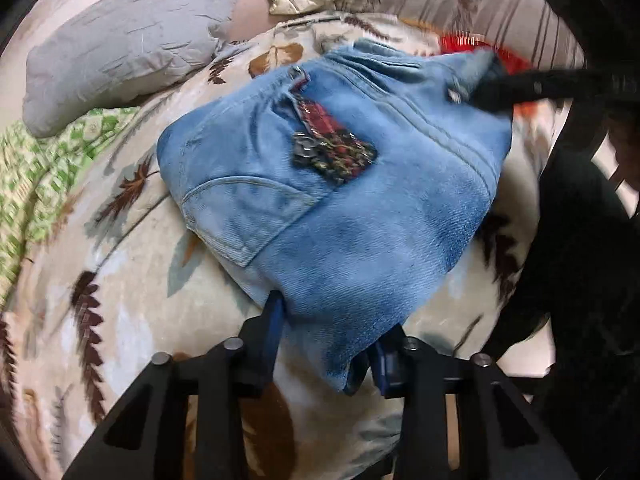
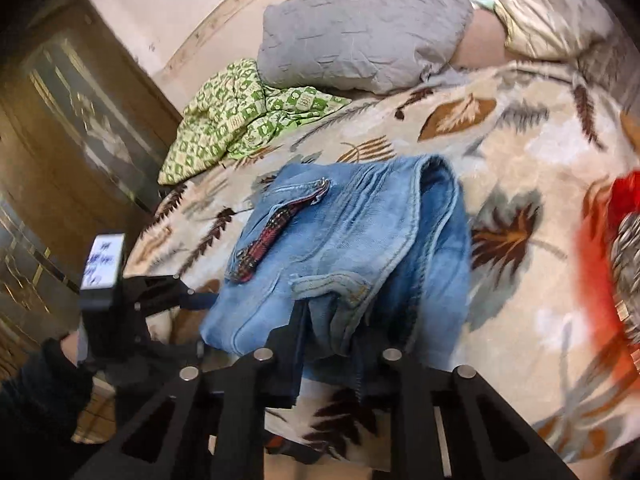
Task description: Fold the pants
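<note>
Jeans bunched on leaf-print blanket; left tongs and right tongs both clamped on denim.

One pair of blue denim pants is seen on one leaf-patterned blanket, gripped by two handheld grippers, left and right. One grey pillow, one cream pillow, one green checked cloth and one red item are counted nearby.
</note>
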Available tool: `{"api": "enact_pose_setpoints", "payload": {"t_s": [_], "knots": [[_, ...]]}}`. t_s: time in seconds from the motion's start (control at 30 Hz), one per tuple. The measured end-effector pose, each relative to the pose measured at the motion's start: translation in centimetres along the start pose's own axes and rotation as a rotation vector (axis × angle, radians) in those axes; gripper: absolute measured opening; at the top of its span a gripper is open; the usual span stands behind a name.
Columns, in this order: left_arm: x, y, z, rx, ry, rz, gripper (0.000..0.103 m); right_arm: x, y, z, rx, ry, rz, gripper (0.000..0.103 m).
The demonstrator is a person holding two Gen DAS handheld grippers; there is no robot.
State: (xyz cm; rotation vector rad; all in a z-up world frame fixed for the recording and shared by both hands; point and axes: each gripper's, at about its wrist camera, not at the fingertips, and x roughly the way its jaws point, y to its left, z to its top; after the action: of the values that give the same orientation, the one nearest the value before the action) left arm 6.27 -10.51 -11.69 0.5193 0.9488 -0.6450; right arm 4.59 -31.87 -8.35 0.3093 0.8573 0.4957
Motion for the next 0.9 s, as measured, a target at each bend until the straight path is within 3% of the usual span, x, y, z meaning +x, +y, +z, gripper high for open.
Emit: {"api": "enact_pose_setpoints", "payload": {"t_s": [0.13, 0.2, 0.27, 0.37, 0.47, 0.5, 0.6, 0.83, 0.87, 0.9], "knots": [[1.5, 0.8, -0.8, -0.033, 0.049, -0.012, 0.033, 0.5, -1.9, -0.3, -0.026, 0.038, -0.118, 0.010], [1.8, 0.8, -1.0, -0.037, 0.037, -0.004, 0.034, 1.4, -3.9, -0.9, 0.055, 0.066, -0.044, 0.010], [1.6, 0.9, -1.1, -0.046, 0.039, 0.002, 0.040, 0.8, -3.3, -1.0, 0.032, 0.040, -0.029, 0.010], [0.5, 1.3, -1.6, -0.080, 0.025, -0.026, 0.058, -0.9, -2.7, -0.7, 0.009, 0.009, 0.025, 0.012], [-1.4, 1.6, -2.1, -0.095, -0.053, -0.026, 0.072, -2.7, -1.2, -0.8, -0.088, 0.008, 0.010, 0.019], [-1.6, 1.7, -2.1, -0.101, -0.061, -0.016, 0.073, -2.8, -0.7, -1.1, -0.129, 0.031, 0.007, 0.027], [-1.0, 1.5, -2.0, -0.119, -0.057, 0.003, 0.073, -1.6, 0.3, -2.2, -0.187, 0.087, -0.024, 0.065], [0.5, 0.7, -2.1, -0.110, -0.027, 0.060, 0.073, 1.2, 1.9, -2.7, -0.281, 0.111, -0.049, 0.060], [0.6, 0.8, -2.0, -0.112, -0.026, 0.060, 0.073, 1.7, 2.0, -2.7, -0.300, 0.118, -0.062, 0.052], [0.7, 0.8, -2.0, -0.113, -0.021, 0.058, 0.073, 2.3, 2.1, -2.7, -0.314, 0.131, -0.078, 0.026]]}}
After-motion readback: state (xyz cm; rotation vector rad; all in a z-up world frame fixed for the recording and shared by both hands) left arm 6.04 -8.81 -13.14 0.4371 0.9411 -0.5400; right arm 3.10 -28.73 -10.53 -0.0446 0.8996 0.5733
